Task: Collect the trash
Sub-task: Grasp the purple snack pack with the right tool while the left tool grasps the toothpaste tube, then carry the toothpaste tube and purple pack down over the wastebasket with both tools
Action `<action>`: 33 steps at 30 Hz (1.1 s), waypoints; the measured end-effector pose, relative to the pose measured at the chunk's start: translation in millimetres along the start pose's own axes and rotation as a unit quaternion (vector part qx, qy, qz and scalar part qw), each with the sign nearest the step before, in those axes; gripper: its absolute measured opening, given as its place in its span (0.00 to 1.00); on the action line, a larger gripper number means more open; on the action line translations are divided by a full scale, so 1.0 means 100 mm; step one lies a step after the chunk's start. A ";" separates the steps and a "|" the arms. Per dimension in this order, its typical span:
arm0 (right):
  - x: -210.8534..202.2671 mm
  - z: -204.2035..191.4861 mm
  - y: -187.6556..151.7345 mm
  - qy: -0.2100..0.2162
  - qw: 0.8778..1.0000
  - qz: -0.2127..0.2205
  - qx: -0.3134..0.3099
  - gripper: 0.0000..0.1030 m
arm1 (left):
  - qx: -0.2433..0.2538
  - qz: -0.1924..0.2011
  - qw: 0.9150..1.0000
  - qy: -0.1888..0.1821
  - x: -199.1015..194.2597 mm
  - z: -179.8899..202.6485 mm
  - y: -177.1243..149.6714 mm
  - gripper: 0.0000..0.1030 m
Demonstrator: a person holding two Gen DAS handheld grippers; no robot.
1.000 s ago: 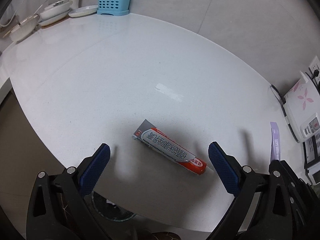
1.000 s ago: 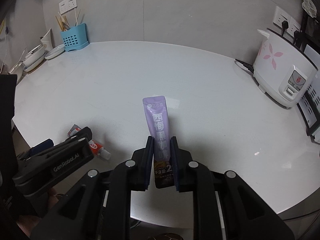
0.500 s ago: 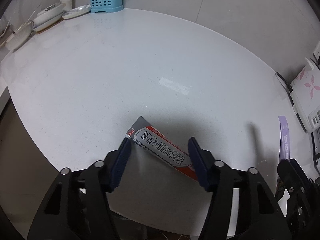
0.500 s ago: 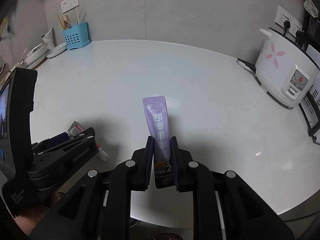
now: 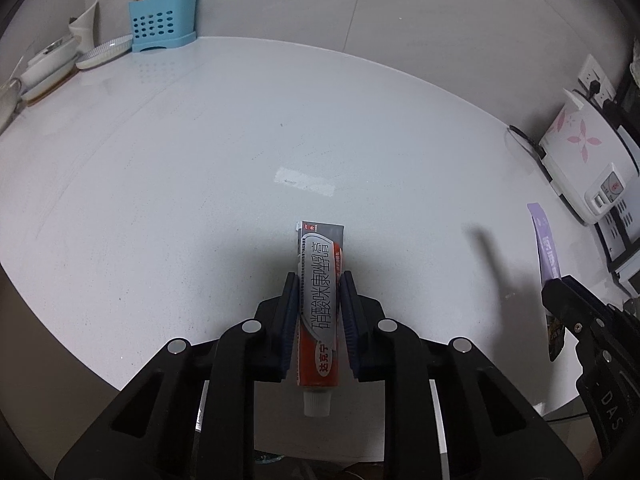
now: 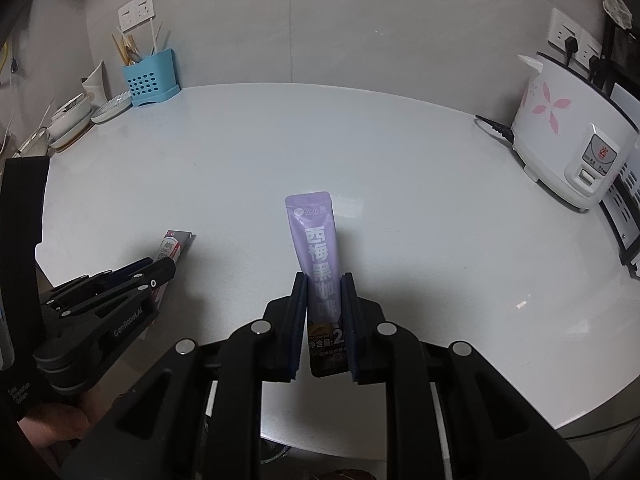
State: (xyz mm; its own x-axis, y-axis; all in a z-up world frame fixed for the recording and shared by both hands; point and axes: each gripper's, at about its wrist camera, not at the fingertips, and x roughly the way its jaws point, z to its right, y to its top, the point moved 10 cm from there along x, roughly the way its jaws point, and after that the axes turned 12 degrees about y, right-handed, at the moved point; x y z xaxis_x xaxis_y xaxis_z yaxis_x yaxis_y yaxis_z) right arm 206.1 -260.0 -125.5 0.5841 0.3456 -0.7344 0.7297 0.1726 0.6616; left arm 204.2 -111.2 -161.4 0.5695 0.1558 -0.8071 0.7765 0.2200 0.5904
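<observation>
My left gripper (image 5: 319, 280) is shut on a red, grey and white ointment tube (image 5: 320, 280), held lengthwise with its white cap toward me and its crimped end forward, just above the white table (image 5: 200, 168). The tube (image 6: 173, 249) and left gripper (image 6: 158, 276) also show at the left of the right wrist view. My right gripper (image 6: 324, 280) is shut on a purple sachet (image 6: 316, 248) that stands up between the pads. The sachet (image 5: 545, 246) shows at the right of the left wrist view.
A blue utensil holder (image 5: 163, 19) and stacked dishes (image 5: 60, 62) stand at the table's far left. A white rice cooker with pink flowers (image 6: 568, 140) and its cord sit at the right. A pale tape mark (image 5: 305, 181) lies mid-table. The table's near edge is just below both grippers.
My left gripper closed around the tube, which turned from lying diagonally to lying straight between the pads. The right gripper held the sachet throughout.
</observation>
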 end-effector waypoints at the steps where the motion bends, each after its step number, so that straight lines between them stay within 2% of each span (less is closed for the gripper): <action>1: 0.00 0.00 0.00 -0.001 1.000 0.002 0.002 0.16 | 0.006 0.005 1.000 -0.001 -0.01 0.01 0.01 0.20; 17: -0.17 0.00 -0.02 -0.015 0.998 0.058 0.037 0.16 | 0.057 0.091 0.993 -0.051 -0.30 -0.08 0.13 0.20; 33: -0.56 -0.29 -0.20 -0.035 0.992 0.115 0.023 0.16 | 0.077 0.140 0.984 -0.078 -0.72 -0.31 -0.05 0.20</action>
State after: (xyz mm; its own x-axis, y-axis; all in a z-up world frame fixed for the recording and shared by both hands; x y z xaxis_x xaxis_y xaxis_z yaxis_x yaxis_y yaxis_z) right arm 148.3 -256.5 -93.6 0.7596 0.3055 -0.5741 0.5880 0.0544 0.8070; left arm 151.1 -93.9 -105.9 0.7918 0.0363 -0.6097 0.6085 0.0386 0.7926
